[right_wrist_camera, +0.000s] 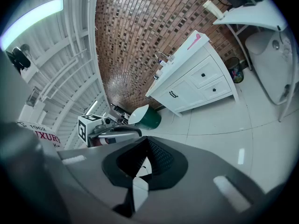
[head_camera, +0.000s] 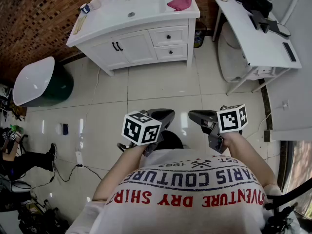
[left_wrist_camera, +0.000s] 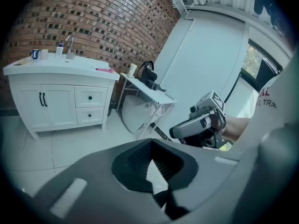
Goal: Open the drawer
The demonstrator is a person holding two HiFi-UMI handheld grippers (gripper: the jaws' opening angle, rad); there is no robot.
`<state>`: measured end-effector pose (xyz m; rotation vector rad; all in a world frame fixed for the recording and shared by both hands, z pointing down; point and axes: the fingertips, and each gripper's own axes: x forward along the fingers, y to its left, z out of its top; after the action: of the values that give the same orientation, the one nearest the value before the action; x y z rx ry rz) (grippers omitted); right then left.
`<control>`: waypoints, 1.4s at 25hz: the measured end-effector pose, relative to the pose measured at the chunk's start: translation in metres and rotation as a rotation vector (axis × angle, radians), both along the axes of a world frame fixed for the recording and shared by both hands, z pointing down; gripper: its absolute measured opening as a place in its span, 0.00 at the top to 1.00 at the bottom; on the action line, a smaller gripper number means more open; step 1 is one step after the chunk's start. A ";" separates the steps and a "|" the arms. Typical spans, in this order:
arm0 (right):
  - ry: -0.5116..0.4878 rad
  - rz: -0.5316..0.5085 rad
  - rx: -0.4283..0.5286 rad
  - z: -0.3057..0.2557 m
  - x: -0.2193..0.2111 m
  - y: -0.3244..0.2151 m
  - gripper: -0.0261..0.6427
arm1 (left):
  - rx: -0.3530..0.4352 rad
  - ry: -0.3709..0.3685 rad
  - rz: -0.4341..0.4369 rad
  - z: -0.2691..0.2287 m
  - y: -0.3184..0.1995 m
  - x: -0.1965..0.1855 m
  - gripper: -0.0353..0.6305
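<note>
A white vanity cabinet (head_camera: 126, 45) stands far across the tiled floor, against the brick wall. On its right side are an upper drawer (head_camera: 168, 36) and a lower drawer (head_camera: 170, 51), each closed, with a black knob. Both also show in the left gripper view, upper drawer (left_wrist_camera: 90, 97) and lower drawer (left_wrist_camera: 89, 115), and in the right gripper view, upper drawer (right_wrist_camera: 204, 73). My left gripper (head_camera: 167, 115) and right gripper (head_camera: 193, 115) are held close to my body, side by side, far from the cabinet. Both are shut with nothing in them.
A pink cloth (head_camera: 179, 4) lies on the vanity top by the sink. A white desk (head_camera: 253, 33) with dark gear stands at the right. A white-and-green tub (head_camera: 36, 82) sits at the left. A cable and power strip (head_camera: 78, 157) lie on the floor near a seated person (head_camera: 22, 157).
</note>
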<state>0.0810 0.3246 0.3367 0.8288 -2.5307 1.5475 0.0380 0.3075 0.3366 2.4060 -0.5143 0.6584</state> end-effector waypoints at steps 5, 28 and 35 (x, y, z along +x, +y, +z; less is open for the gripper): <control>0.022 -0.013 -0.013 0.007 -0.007 -0.027 0.95 | -0.020 0.000 -0.016 0.010 -0.028 -0.011 0.96; 0.150 0.054 -0.070 0.038 -0.064 -0.384 0.95 | -0.134 -0.030 0.049 0.040 -0.384 -0.067 0.96; 0.195 0.083 -0.118 0.061 -0.061 -0.432 0.95 | -0.198 -0.011 0.075 0.056 -0.429 -0.062 0.96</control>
<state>0.0203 -0.1072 0.3976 1.0256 -2.2735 1.5379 -0.0237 -0.1217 0.3924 2.2447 -0.3467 0.7201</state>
